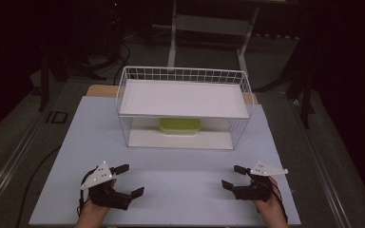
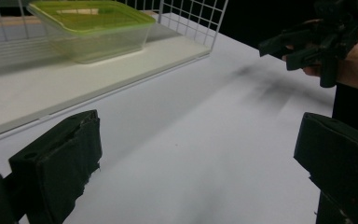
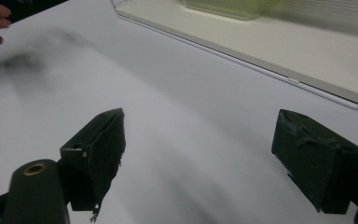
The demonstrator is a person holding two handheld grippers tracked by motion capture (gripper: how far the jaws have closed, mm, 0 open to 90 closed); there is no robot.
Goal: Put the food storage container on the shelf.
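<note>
From my remote station I see the lidded food container (image 1: 180, 126), a shallow rectangular tub of clear plastic with rounded corners and a lime-green lid (image 2: 91, 12) pressed flat on top. It sits upright and level on the lower shelf (image 1: 180, 139) of the white wire rack (image 1: 123, 90), under the upper shelf (image 1: 183, 99), roughly midway across and toward the back. In the left gripper view its see-through walls (image 2: 107, 44) look empty (the tint of the lid colours them faintly). It lies well apart from both of my grippers, untouched, with bare shelf on either side.
</note>
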